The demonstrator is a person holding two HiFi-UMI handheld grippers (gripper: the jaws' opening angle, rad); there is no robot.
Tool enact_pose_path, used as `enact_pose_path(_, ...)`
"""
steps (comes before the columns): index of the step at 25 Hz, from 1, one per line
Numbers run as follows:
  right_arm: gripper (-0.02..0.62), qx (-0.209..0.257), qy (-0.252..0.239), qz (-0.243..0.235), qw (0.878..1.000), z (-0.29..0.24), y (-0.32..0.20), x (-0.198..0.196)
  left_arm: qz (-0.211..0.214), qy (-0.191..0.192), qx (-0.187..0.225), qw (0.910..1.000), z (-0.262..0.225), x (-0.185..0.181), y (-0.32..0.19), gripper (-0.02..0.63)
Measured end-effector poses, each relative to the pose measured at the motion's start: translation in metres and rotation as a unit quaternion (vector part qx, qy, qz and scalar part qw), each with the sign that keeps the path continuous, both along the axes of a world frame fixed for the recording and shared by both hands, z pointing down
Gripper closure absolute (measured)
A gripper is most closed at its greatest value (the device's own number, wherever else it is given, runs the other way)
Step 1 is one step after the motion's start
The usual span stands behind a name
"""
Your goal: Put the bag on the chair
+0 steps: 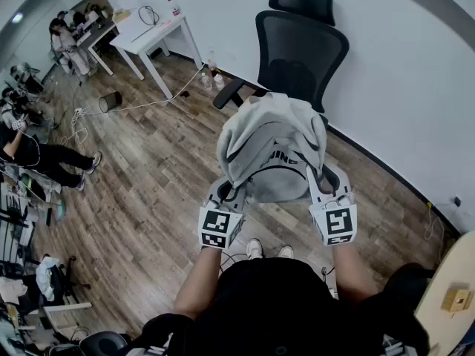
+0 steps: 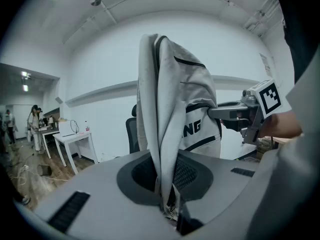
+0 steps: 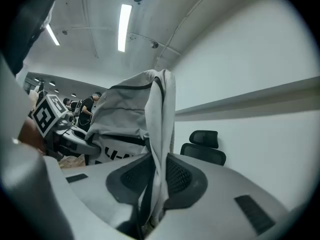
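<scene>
Grey bag (image 1: 271, 150), held up between my two grippers in front of the black chair (image 1: 300, 47), which stands by the white wall (image 1: 415, 65). My left gripper (image 1: 226, 193) is clenched on a fold of fabric at the bag's near left edge. My right gripper (image 1: 321, 188) grips its near right edge in the same way. The bag's bulk extends beyond both pairs of jaws toward the chair. I cannot tell whether it touches the seat.

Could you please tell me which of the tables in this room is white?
The table by the wall, left of the black chair. The desk beyond it, where people sit, looks dark; the tabletop at the right edge is wood.
</scene>
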State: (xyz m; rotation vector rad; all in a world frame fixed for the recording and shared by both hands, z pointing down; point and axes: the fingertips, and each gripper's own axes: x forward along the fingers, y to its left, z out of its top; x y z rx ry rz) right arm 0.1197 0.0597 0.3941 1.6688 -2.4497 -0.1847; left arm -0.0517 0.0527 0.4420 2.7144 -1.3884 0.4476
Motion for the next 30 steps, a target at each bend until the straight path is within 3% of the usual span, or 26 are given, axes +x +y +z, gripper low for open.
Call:
enact_pose_path(15,0.514,0.007,-0.004,0.011,1.0,-0.007,-0.008,-0.013,0.014,0.007,0.015,0.9998,-0.009,-0.01,-0.015,0.558)
enact_pose_path(30,0.509,0.0,-0.005,0.04,0.999,0.002,-0.035,-0.069,0.04,0.035,-0.009,0.9985,0.007,-0.063,-0.044,0.558)
